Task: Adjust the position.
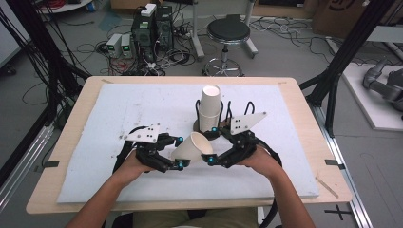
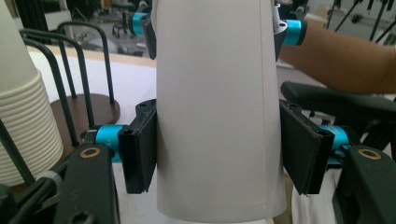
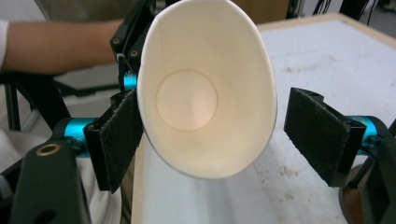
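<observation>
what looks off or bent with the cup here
The cup is squashed: in the right gripper view its mouth is an oval, not a circle. The left gripper clamps its sides, holding it tipped on its side above the table. Nothing is spilled.

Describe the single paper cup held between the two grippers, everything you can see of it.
The paper cup is plain white, tapered, with a faint side seam and a round bottom visible inside; it looks empty. It lies tilted on its side above the white mat, mouth toward the right gripper. The left gripper clamps its walls, squeezing the mouth into an oval. One right jaw touches the rim; the other stands apart. It is separate from the cup stack behind.
</observation>
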Tool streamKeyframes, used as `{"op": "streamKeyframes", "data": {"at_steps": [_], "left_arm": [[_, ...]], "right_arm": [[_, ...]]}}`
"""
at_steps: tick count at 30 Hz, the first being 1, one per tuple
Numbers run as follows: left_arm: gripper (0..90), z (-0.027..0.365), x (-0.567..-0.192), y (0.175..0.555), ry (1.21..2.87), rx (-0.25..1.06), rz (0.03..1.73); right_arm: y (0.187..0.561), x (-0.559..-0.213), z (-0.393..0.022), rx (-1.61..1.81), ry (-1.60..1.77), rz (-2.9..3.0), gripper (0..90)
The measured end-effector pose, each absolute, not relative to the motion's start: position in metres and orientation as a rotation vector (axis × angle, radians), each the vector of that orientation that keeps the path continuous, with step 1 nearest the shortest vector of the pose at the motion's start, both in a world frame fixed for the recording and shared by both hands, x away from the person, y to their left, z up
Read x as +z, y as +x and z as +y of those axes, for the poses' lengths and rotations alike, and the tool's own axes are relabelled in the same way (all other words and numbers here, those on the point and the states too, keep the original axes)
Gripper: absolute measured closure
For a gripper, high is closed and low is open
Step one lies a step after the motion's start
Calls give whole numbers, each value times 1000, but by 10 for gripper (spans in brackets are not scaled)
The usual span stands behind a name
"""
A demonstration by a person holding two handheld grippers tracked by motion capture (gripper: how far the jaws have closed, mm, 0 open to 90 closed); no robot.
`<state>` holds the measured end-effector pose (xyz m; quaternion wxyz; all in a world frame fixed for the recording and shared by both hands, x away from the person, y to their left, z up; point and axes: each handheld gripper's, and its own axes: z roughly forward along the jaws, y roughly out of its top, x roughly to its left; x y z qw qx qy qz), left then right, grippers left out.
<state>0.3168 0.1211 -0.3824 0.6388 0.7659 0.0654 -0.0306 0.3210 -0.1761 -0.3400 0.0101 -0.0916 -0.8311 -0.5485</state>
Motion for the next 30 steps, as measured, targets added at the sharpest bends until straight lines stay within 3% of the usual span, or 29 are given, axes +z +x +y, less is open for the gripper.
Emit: {"op": "streamKeyframes", "data": {"at_steps": [9, 18, 30], "left_arm": [[358, 119, -384, 315, 1635, -77, 161], [358, 117, -387, 314, 1633, -81, 166], [372, 115, -388, 313, 1656, -73, 150]], "right_arm": [[319, -341, -172, -1808, -258, -2502, 202], [321, -346, -166, -1843, -264, -2445, 206], [322, -345, -169, -1822, -239, -2465, 344]]}}
